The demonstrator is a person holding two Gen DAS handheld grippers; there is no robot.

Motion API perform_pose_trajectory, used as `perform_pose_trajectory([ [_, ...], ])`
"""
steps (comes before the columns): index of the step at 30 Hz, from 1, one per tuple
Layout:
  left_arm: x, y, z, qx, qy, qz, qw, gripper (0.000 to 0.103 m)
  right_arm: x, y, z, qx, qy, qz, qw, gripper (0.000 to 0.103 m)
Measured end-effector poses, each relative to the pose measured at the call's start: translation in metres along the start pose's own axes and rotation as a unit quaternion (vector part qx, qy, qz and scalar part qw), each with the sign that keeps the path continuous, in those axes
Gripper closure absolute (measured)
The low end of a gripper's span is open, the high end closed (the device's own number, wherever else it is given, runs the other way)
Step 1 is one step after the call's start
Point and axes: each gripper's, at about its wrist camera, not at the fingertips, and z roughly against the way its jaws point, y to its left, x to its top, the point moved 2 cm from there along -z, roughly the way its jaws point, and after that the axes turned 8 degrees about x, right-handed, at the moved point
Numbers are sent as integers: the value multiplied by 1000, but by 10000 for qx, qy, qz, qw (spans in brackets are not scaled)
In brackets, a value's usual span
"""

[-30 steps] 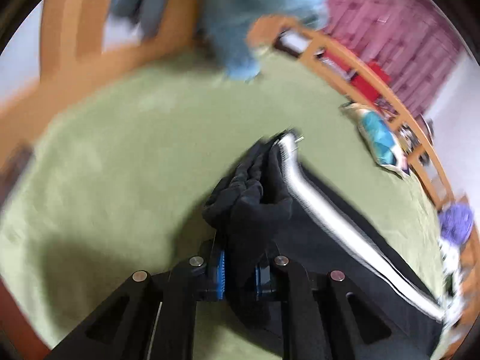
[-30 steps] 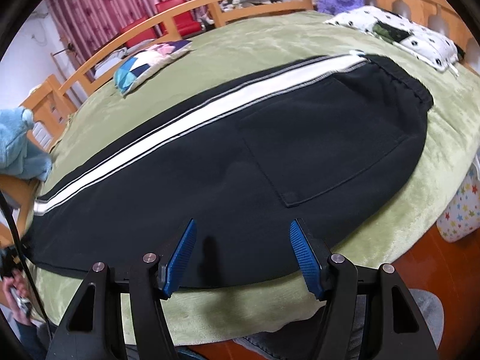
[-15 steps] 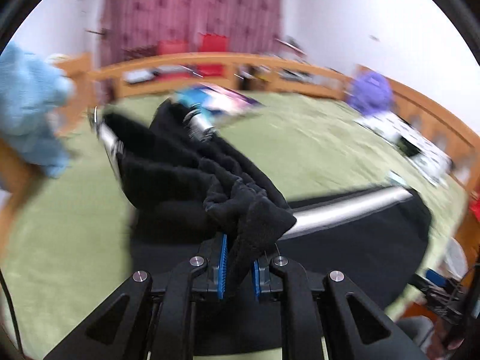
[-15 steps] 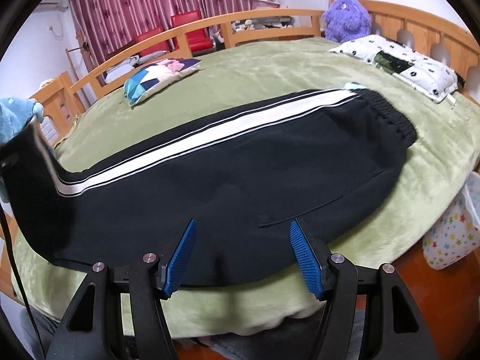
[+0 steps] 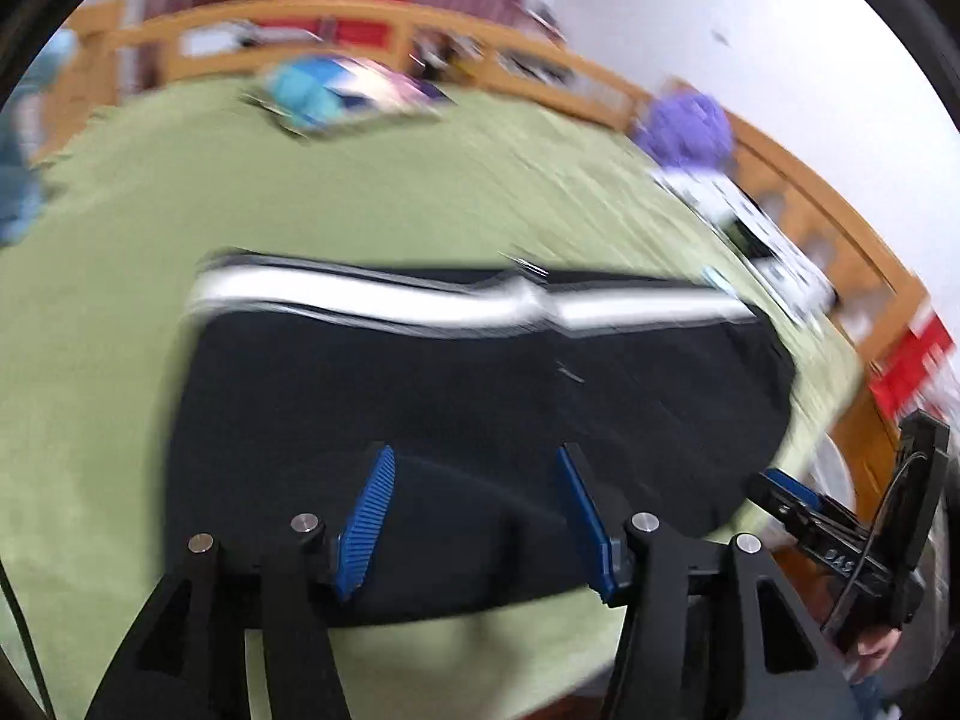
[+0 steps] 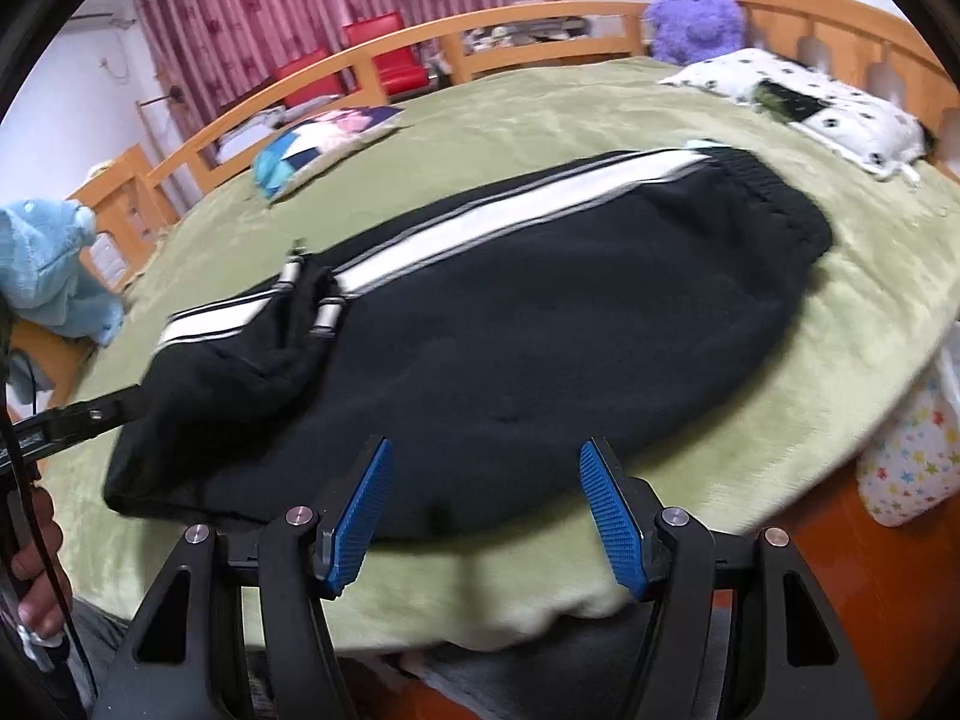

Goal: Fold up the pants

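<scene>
Two grippers hang over black pants (image 6: 540,324) lying folded on a green blanket (image 6: 600,114), filling the middle of both views. The left gripper (image 5: 474,516) has just been opening its jaws; they stand apart with nothing between them. The right gripper (image 6: 486,510) is spread wide and empty at the bottom centre, above the pants' near edge.

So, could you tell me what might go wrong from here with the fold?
1. The folded-over leg end lies bunched and crooked on the pants, so a second fold may trap wrinkles.
2. The left gripper has just been opening with nothing between its pads; the loose leg may slide back.
3. The pants' near edge sits by the bed edge, so a tug from the open right gripper could drag them off.
</scene>
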Motion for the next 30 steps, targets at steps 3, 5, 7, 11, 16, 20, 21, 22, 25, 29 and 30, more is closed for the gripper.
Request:
perform_pose_trajectory([
  [3, -6, 41, 12, 416, -82, 162, 9990, 50, 10, 23, -22, 298, 97, 76, 9995, 39],
  [5, -13, 71, 17, 563, -48, 356, 9978, 50, 16, 39, -37, 570, 139, 67, 9983, 39],
  [7, -21, 90, 18, 623, 15, 516, 9967, 50, 20, 53, -51, 790, 198, 39, 9967, 39],
  [11, -36, 120, 17, 769, 109, 700, 9945, 50, 23, 77, -82, 954, 419, -3, 9946, 39],
  [16, -44, 132, 12, 718, 220, 762, 9943, 50, 12, 104, -97, 867, 615, 445, 9933, 77],
  [20, -47, 128, 11, 617, 233, 676, 9955, 50, 13, 106, -61, 1192, -72, 654, 9907, 83],
  [21, -47, 128, 10, 608, 220, 638, 9959, 50, 13, 103, -55, 1284, -143, 566, 9900, 83],
  [22, -48, 128, 11, 606, 210, 622, 9960, 50, 12, 100, -50, 1278, -182, 509, 9903, 83],
  [25, -47, 125, 8, 541, 207, 622, 9964, 50, -2, 103, -67, 947, 308, 794, 9919, 77],
  [29, -46, 126, 5, 486, 258, 639, 9964, 50, -17, 108, -85, 551, 799, 1203, 9880, 67],
  [30, -47, 127, 6, 486, 254, 631, 9965, 50, -13, 108, -81, 589, 739, 1228, 9879, 57],
])
